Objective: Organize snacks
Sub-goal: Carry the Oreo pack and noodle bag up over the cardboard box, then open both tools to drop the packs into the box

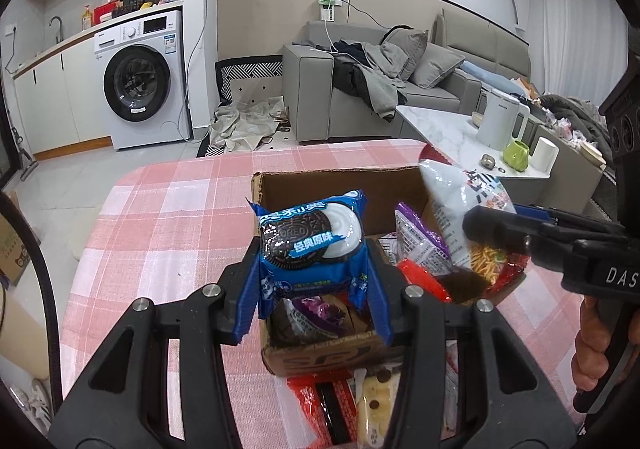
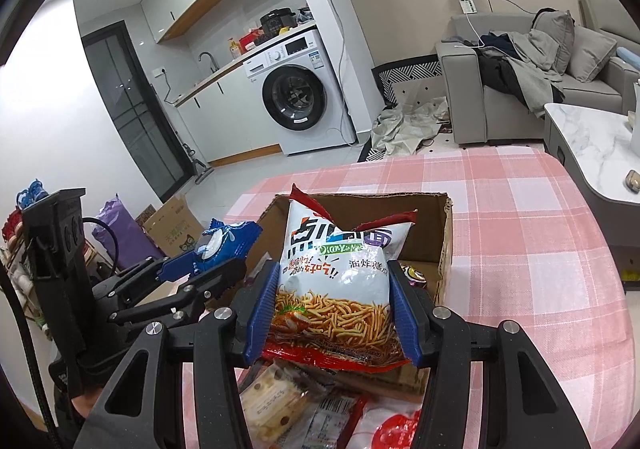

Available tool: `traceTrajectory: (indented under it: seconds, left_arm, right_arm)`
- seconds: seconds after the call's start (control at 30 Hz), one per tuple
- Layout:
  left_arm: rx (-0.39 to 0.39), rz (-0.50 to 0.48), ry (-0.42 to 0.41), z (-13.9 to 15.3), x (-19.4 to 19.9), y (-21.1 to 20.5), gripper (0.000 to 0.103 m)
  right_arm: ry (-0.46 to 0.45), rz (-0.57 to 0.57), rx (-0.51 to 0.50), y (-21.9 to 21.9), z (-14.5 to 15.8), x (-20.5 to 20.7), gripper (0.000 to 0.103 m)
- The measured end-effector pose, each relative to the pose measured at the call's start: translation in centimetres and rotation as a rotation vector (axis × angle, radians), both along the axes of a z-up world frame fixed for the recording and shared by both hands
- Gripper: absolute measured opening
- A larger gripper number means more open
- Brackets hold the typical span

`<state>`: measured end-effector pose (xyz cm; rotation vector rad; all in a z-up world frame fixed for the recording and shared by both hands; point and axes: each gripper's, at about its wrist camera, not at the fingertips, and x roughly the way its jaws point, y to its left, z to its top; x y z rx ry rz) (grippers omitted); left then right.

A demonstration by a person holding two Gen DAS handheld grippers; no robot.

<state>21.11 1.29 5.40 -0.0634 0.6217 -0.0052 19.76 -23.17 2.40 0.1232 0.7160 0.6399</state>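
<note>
Step in hand, as judged: both packets are carried over the box for stowing; the next move calls for lowering each into free space inside before the jaws spread. Left to right: left gripper (image 1: 314, 281), black frame with ribbed blue pads, pinching a blue Oreo packet (image 1: 310, 245), glossy crinkled film, small and pillow-shaped, held just above the near end of the box. Cardboard box (image 1: 320, 359), brown corrugated, open-topped and rectangular, standing on a table (image 1: 160, 217) under pink checked cloth; inside lie a purple-and-white sachet (image 1: 420, 245) and other wrappers too jumbled to tell apart. Right gripper (image 2: 332, 309), same build, pressed on the lower sides of a noodle-snack bag (image 2: 340, 269), white and red puffy film, printed with fried strands, upright over the box. Loose packets (image 1: 340, 409), red and pale yellow, lie on the cloth at the near edge.
</note>
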Motion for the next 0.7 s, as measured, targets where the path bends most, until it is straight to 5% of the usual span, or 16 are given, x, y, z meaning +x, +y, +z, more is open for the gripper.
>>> traceTrajectory:
  seconds: [0.7]
  left_arm:
    - [0.026,0.007,0.041,-2.3,3.7,0.0,0.044]
  right_arm:
    - [0.030,-0.016,-0.046,1.7,-2.0,3.4,0.054]
